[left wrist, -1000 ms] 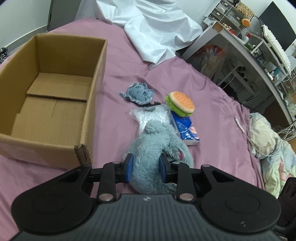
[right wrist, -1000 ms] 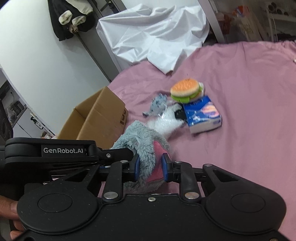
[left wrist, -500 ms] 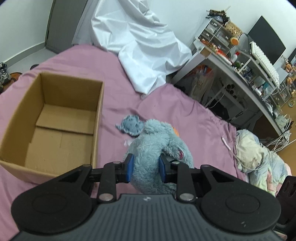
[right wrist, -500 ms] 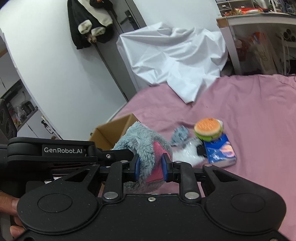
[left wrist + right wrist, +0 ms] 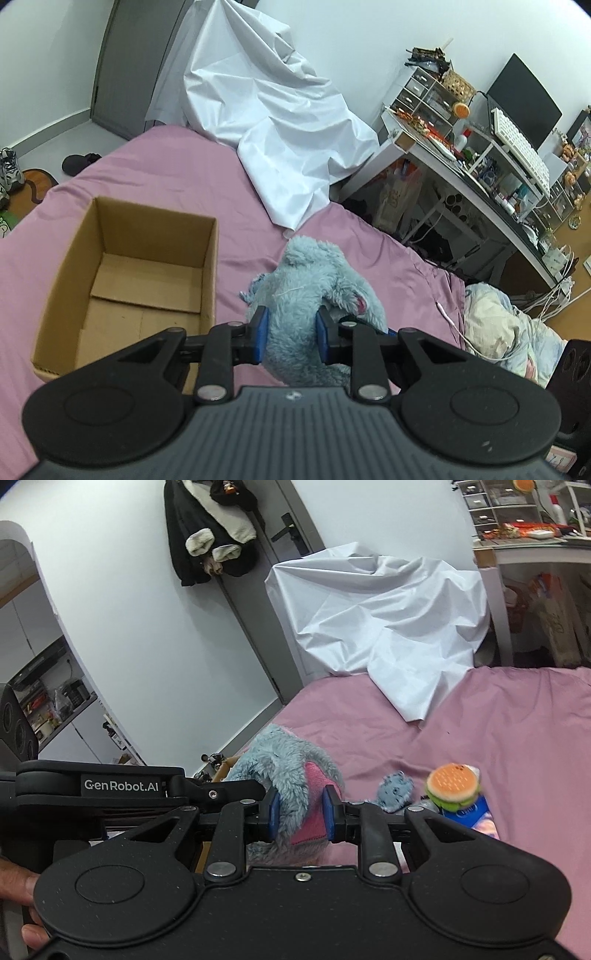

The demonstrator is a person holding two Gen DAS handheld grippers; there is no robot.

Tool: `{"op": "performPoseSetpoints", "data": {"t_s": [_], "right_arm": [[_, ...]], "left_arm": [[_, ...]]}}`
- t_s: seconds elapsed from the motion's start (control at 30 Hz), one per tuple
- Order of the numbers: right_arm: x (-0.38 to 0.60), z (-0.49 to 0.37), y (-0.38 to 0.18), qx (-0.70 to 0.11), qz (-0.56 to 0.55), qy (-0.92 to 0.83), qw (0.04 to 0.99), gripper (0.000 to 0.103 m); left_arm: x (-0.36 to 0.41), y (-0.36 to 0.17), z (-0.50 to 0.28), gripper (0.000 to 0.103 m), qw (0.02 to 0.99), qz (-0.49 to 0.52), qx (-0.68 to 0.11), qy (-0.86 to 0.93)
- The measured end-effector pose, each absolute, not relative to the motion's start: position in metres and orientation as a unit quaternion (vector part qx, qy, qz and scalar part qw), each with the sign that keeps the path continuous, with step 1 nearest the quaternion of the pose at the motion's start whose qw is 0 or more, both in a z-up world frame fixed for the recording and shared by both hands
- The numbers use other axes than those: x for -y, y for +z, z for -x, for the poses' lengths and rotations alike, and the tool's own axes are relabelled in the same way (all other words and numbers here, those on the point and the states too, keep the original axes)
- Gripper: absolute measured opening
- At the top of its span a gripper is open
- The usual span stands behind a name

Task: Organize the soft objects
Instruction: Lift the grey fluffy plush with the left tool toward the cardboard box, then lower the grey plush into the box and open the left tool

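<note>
Both grippers clamp one fluffy grey-blue plush toy (image 5: 295, 295), held clear of the pink bedsheet (image 5: 155, 162). The left gripper (image 5: 290, 330) pinches its body between narrow jaws; the right gripper (image 5: 301, 810) is closed on a pink-lined part. The open brown cardboard box (image 5: 88, 258) beside the toy shows only bare floor. A small grey-blue plush (image 5: 395, 794), a burger-shaped plush (image 5: 452, 784) and a blue tissue pack (image 5: 476, 814) lie on the sheet, unsorted; the task appears barely begun.
</note>
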State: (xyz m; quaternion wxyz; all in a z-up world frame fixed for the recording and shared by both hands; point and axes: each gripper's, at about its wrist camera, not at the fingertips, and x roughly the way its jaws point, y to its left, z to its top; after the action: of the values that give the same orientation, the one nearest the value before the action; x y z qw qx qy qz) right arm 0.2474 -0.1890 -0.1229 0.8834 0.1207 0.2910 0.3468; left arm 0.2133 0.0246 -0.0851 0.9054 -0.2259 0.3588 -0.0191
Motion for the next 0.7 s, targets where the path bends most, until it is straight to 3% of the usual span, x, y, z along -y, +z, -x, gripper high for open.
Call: {"op": "performPoseSetpoints", "data": {"t_s": [0.7], "right_arm": [[0.109, -0.285, -0.111, -0.301, -0.089, 0.414, 0.854, 0.023]], "left_arm": [[-0.099, -0.097, -0.223, 0.021, 0.903, 0.24, -0.354, 0.05]]}}
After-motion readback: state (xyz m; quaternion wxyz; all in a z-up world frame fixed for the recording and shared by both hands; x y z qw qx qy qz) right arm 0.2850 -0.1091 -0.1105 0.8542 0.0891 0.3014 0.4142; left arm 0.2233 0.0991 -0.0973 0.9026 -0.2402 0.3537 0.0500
